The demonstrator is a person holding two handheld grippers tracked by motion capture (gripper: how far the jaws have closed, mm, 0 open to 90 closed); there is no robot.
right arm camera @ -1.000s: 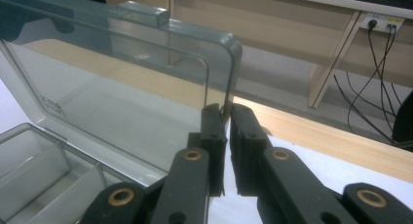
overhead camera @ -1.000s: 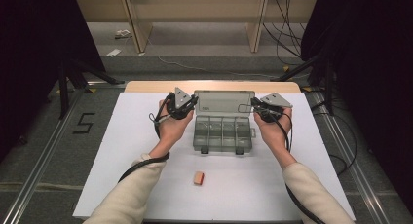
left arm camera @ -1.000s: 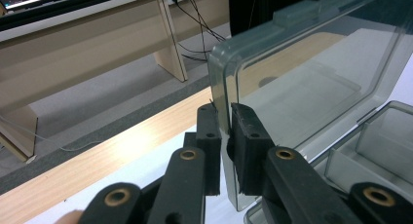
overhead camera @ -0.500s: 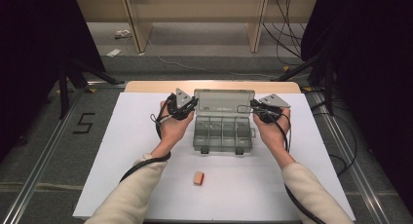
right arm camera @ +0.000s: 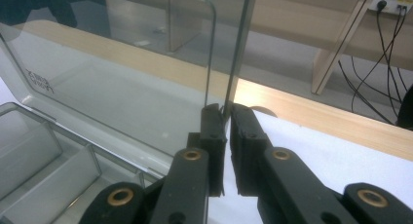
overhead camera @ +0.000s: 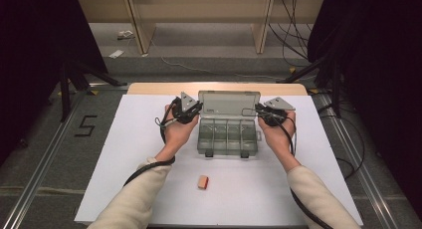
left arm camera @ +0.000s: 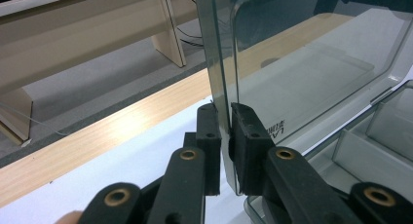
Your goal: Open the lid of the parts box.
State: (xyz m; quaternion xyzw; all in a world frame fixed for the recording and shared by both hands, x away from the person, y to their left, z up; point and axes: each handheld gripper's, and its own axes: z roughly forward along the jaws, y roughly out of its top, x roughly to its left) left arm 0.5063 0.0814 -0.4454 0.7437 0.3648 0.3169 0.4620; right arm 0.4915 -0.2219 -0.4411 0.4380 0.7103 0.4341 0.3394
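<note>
Left gripper (left arm camera: 225,151): clamped on the left edge of the lid (left arm camera: 311,78), jaws pinching the clear plastic.
Right gripper (right arm camera: 226,151): clamped on the lid's right edge.
Lid: raised, standing open at the back of the box (overhead camera: 228,137).
Box: clear, with divided compartments, mid-table on the white sheet (overhead camera: 124,154), between both hands.
Small block (overhead camera: 202,181): orange-tan, lying on the sheet nearer the person, well apart from the box.

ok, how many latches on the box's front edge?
2: left latch and right latch, both on the front wall of the clear box, flipped down toward the person.
</note>
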